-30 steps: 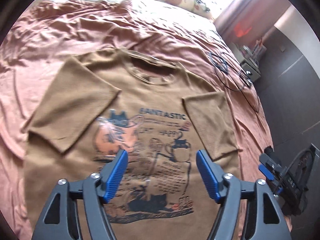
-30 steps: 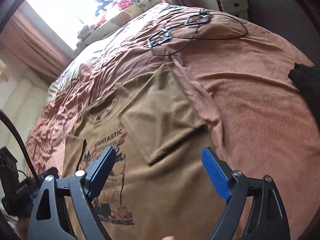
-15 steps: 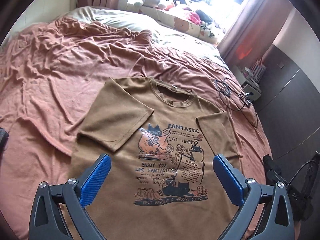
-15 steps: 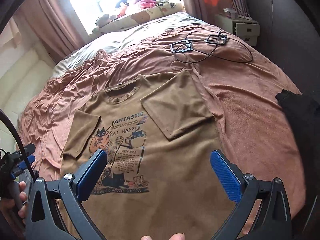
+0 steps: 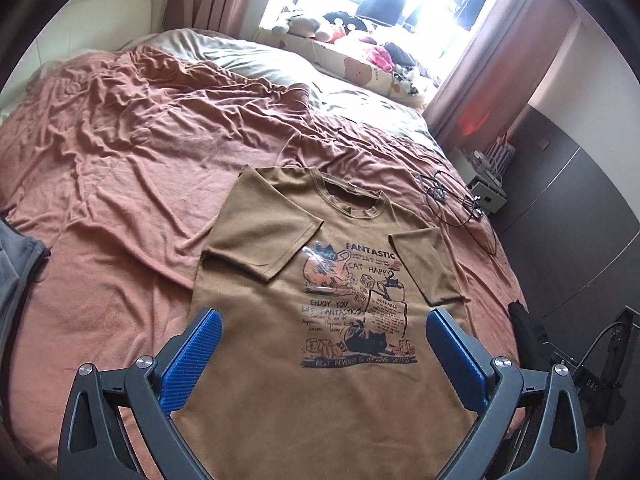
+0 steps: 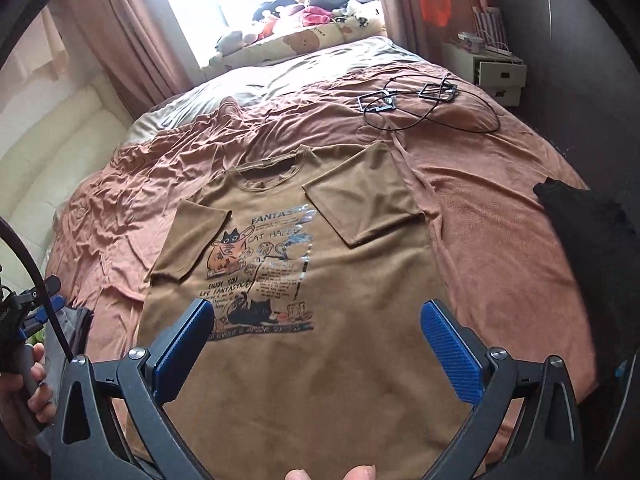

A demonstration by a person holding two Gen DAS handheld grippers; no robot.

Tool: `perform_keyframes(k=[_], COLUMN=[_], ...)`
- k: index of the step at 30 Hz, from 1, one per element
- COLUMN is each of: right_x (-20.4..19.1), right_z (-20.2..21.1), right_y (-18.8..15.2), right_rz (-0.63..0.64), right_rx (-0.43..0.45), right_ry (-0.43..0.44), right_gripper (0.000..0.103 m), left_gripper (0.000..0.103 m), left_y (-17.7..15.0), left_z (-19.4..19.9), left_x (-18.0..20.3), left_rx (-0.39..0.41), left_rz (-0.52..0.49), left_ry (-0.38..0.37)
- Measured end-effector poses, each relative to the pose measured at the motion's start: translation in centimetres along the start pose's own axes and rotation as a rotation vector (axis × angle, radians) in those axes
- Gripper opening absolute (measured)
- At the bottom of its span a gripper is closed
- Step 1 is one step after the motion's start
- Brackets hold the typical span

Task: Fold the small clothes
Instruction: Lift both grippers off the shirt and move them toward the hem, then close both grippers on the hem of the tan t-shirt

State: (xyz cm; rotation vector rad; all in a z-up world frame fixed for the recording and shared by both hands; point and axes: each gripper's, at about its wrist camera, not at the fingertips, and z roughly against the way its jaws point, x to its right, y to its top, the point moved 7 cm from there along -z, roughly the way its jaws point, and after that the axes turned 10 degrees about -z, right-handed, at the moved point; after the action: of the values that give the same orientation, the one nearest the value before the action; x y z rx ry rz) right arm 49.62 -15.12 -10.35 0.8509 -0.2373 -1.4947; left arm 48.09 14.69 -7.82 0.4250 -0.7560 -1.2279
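The shirt [image 5: 320,312] lies flat, print up, on the bed [image 5: 120,184], both sleeves folded inward. Left gripper [image 5: 320,344] and right gripper [image 6: 316,334] hover above its lower half — jaws wide apart, holding nothing. Risk: pinching the bedcover with the hem, or dragging the sleeves loose — the fold would skew.

Both grippers have been drawn back and raised from the brown T-shirt [image 5: 320,320]. The left gripper [image 5: 322,354] and right gripper [image 6: 316,344] have been opened wider, with nothing held. More of the bed [image 5: 120,200] is seen.
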Motion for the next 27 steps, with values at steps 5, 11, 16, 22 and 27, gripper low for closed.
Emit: perform_keyframes(k=[5,11,16,22,27], right_x=[0.5,1.3,3.0,5.6,7.9], right_z=[2.4,4.9,6.7,9.1,11.0], right_y=[-1.5,-3.5,-4.7,-7.1,-8.9], right_rz=[0.028,0.034,0.022,0.009,-0.008], right_rx=[0.023,0.021,0.023,0.004,0.004], right_ry=[-0.048,-0.053,-0.058,-0.009,0.027], right_gripper=[0.103,0.103,0.103,0.103,0.103], left_gripper=[0.102,0.102,0.102,0.102,0.1], left_y=[-2.4,-5.4,-7.9,-10.8,-13.5], left_z=[2.2,4.3,6.4,8.5,9.6], left_x=[-1.3,-2.7,-3.7,-4.5,-5.4], left_rx=[0.019,0.011,0.014,0.024,0.014], left_rz=[0.003,0.005,0.003,0.002,0.011], left_ry=[0.006,0.006,0.007,0.004,0.009])
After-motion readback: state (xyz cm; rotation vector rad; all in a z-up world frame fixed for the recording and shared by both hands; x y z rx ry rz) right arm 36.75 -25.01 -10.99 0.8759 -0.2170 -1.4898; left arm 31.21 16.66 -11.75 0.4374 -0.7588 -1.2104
